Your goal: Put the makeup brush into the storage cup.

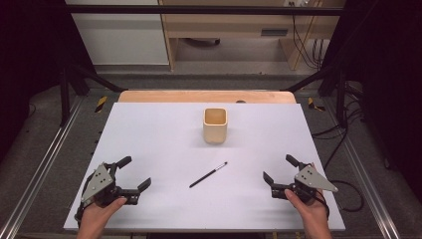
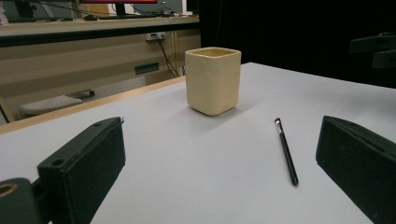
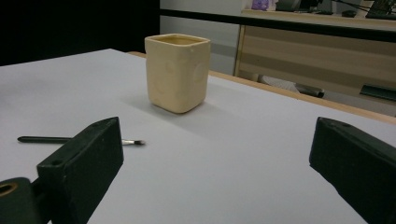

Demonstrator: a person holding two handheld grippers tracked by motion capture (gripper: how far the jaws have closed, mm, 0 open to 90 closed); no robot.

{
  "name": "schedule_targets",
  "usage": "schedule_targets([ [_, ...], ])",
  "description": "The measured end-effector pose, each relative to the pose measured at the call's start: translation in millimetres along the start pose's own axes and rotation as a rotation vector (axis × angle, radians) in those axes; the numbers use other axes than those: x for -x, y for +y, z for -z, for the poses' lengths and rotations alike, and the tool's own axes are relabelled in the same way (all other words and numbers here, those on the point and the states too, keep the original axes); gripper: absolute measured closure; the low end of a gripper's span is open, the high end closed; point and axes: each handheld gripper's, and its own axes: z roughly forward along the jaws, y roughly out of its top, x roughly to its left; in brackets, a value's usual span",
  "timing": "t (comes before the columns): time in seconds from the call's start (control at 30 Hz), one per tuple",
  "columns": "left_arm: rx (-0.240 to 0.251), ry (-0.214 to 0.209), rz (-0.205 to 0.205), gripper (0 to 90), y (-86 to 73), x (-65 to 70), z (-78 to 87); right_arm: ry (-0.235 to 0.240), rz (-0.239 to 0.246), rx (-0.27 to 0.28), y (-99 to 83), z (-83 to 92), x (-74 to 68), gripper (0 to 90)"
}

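Nothing seems begun: the thin black brush (image 1: 208, 175) lies flat at lower centre of the high view, apart from the square cream cup (image 1: 215, 125) above it; presumably it goes inside. The left gripper (image 1: 134, 174) at lower left and the right gripper (image 1: 278, 168) at lower right have their jaws spread wide, holding nothing.

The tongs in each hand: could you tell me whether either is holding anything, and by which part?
Nothing is held. The left tongs and right tongs are both open, apart from the brush and the cup.

Both handheld units match: left black two-jaw gripper (image 1: 133, 173) and right black two-jaw gripper (image 1: 279, 169) each carry a grey three-cornered top plate with small dark screw holes, blocky matte-black jaw pads, trailing black cable, bare hands and forearms, no sleeves.
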Motion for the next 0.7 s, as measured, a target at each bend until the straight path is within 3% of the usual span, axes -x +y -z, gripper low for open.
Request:
schedule_targets([
  [0.23,-0.027,-0.013,-0.012,1.1,0.9,4.3,5.2,0.001,0.013,-0.006,1.2,0.3,-2.9,3.0],
  [0.4,-0.062,-0.012,-0.021,1.8,5.0,6.9,-0.6,-0.004,0.013,-0.002,2.3,2.7,-3.3,2.7],
  [0.5,-0.111,-0.030,-0.029,2.3,10.3,10.4,-10.7,-0.006,0.015,0.001,2.8,4.7,-2.4,2.5],
  [0.7,-0.238,-0.090,-0.083,2.8,28.0,22.6,-37.9,-0.005,0.020,0.006,4.2,5.6,-3.9,2.4],
])
